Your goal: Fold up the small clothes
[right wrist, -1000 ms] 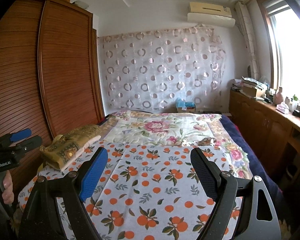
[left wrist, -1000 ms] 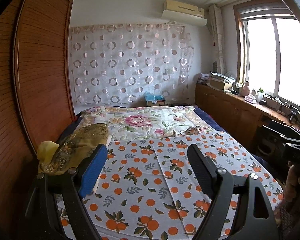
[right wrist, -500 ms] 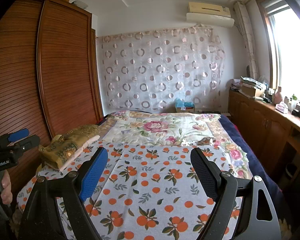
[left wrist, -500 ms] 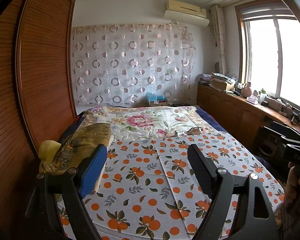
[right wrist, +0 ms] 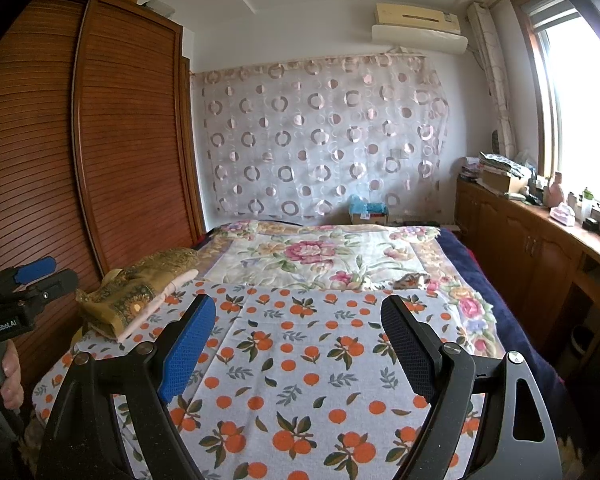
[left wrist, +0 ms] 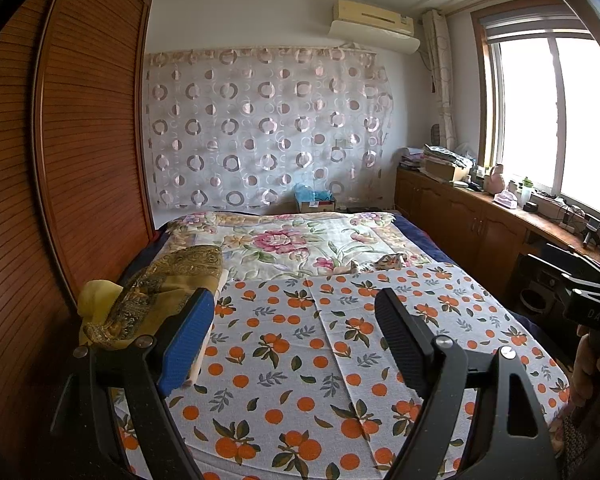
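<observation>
Both views sit slightly higher than before. Left gripper (left wrist: pixel 294 344) and right gripper (right wrist: pixel 296 350) hover spread, empty, above orange-print cloth (right wrist: pixel 300 360); folded gold garments (left wrist: pixel 168 288), partly hidden, lie at its left edge.

Matt printed cotton-like bedsheet (left wrist: pixel 284 344), glossy gold brocade cloth (left wrist: pixel 156 292) at its left edge, ribbed varnished wood wardrobe (right wrist: pixel 132 152), sheer curtain (left wrist: pixel 260 128).
</observation>
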Tool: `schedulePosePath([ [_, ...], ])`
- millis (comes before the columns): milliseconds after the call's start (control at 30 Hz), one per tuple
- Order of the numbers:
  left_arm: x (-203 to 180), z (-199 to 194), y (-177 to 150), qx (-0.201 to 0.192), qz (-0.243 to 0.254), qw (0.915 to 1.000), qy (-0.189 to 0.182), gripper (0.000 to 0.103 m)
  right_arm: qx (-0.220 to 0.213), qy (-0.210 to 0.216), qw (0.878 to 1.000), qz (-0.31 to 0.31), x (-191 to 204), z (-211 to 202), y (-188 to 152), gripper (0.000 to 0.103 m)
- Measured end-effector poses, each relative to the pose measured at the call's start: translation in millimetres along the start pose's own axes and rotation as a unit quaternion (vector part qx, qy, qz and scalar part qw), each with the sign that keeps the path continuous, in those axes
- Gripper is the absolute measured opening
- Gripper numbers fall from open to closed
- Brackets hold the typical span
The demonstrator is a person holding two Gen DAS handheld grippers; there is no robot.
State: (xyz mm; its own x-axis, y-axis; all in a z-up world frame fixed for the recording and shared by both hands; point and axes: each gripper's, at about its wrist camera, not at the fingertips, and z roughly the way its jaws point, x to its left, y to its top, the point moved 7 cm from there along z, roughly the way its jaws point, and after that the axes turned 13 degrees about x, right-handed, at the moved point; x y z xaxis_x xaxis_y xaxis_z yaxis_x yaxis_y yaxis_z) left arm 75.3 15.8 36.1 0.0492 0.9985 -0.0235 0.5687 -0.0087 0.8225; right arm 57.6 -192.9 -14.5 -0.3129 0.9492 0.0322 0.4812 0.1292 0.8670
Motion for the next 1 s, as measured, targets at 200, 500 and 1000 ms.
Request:
schedulePosePath([
  [200,-0.5,0.2,0.3,0.000,0.001,1.0000,0.001,0.083,-0.001,0.001,1.000,-0.001,-2.3,-0.1,-1.0,0.086],
  [500,-0.4,0.2,0.3,0.000,0.000,1.0000,0.001,0.083,0.001,0.001,1.000,-0.001,-7.5,1.8,0.6,0.086],
  [1000,0.0,0.2,-0.1,0.000,0.000,1.0000,0.000,0.083,0.000,0.002,1.000,-0.003,-10.4,2.0,0.0,0.086],
])
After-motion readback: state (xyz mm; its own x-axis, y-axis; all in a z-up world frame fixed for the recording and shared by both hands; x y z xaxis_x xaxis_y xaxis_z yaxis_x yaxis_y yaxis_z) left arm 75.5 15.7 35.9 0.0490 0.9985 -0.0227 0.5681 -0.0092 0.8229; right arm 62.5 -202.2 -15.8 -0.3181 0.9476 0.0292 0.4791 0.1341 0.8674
